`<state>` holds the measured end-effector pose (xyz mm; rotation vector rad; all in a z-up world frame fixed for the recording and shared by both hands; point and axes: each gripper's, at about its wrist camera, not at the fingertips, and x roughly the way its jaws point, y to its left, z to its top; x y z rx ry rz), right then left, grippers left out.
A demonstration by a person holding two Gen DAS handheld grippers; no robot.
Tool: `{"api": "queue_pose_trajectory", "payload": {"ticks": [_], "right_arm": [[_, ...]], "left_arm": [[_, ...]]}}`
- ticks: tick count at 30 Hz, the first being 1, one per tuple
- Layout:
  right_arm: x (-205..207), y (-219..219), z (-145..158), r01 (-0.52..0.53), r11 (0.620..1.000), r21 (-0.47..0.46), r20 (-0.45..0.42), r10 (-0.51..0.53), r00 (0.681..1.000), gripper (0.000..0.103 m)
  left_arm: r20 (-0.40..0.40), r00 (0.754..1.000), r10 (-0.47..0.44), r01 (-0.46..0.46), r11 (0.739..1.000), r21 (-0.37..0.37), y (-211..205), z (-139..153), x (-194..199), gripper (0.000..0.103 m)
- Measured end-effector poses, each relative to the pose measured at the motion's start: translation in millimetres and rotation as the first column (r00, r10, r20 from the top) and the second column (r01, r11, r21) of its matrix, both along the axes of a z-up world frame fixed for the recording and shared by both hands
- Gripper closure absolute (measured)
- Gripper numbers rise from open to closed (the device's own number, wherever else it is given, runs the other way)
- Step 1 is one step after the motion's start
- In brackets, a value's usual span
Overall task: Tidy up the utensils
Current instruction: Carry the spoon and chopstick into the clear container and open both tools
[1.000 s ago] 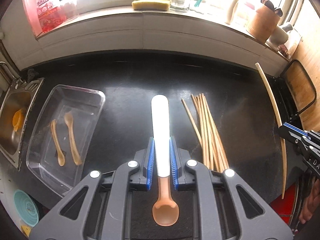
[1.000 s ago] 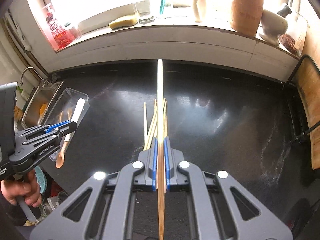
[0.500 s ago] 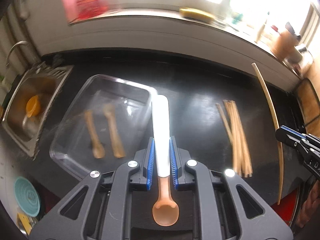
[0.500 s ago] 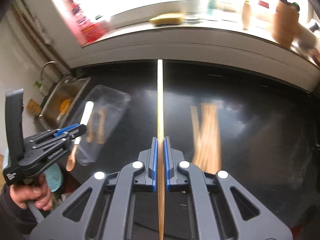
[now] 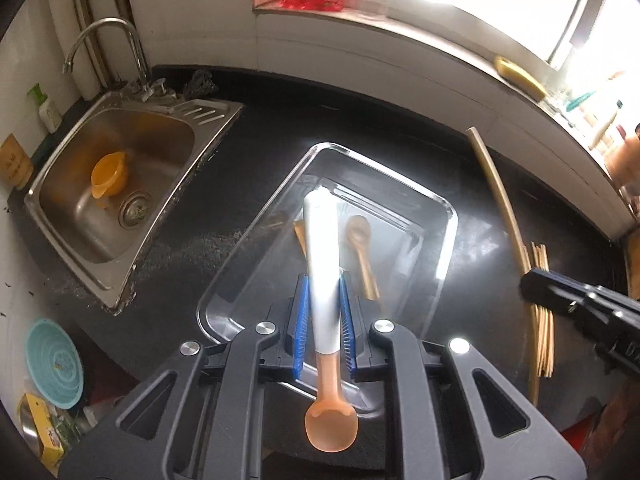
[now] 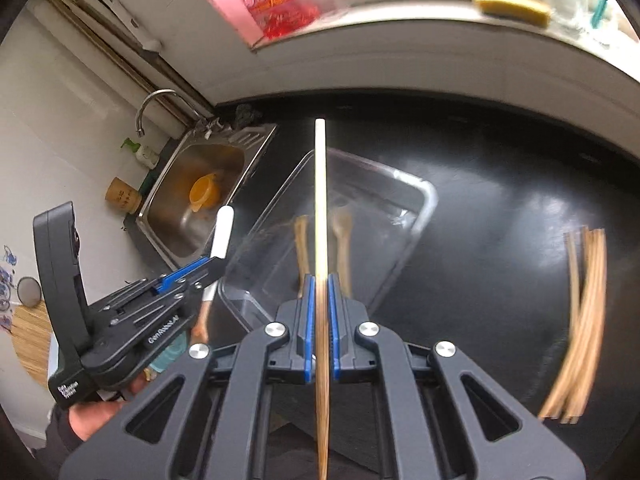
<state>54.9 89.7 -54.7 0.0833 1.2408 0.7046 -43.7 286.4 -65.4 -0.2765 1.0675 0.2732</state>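
My left gripper (image 5: 323, 312) is shut on a spoon (image 5: 322, 256) with a white handle and a peach bowl; it hangs over the clear plastic tray (image 5: 436, 280). Two wooden spoons (image 5: 362, 252) lie in the tray. My right gripper (image 6: 320, 308) is shut on a long wooden stick (image 6: 320, 200), held over the same tray (image 6: 416, 216), where the two wooden spoons (image 6: 343, 236) show on either side of it. A bundle of wooden chopsticks (image 6: 580, 320) lies on the black counter to the right. The left gripper (image 6: 208, 264) shows at the left of the right wrist view.
A steel sink (image 5: 72, 216) with an orange bowl (image 5: 108, 174) and a tap sits left of the tray. A teal strainer (image 5: 54, 362) lies at the lower left. A white windowsill with a sponge (image 6: 512, 2) and bottles runs along the back.
Both grippers have swung left with their loads. The tray has come under them and the chopstick bundle has slid off to the right of the views.
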Motion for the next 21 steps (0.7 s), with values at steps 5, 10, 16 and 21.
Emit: {"api": "queue_pose_trajectory", "payload": {"ticks": [5,10,16,21], "right_arm": [[8.5,24.8,-17.6,0.019,1.0,-0.019,-0.02,-0.019,1.0,0.096],[19.3,40.2,-41.8,0.046,0.998,-0.047,-0.057,-0.048,0.997,0.096],[28.6,54.8,-73.2,0.05,0.993,-0.107,-0.089,-0.06,0.994,0.096],[36.4,56.7,-91.4,0.066,0.991,-0.117,-0.112,-0.079,0.991,0.096]], "left_arm": [[-0.014,1.0,-0.009,0.008,0.999,-0.043,20.0,-21.1,15.2,0.088],[-0.032,0.999,-0.027,0.024,0.997,-0.076,31.5,-48.8,32.1,0.088],[-0.068,0.996,-0.054,0.049,0.996,-0.074,31.6,-70.1,44.9,0.088],[-0.095,0.994,-0.06,0.052,0.995,-0.087,34.4,-87.6,51.9,0.088]]}}
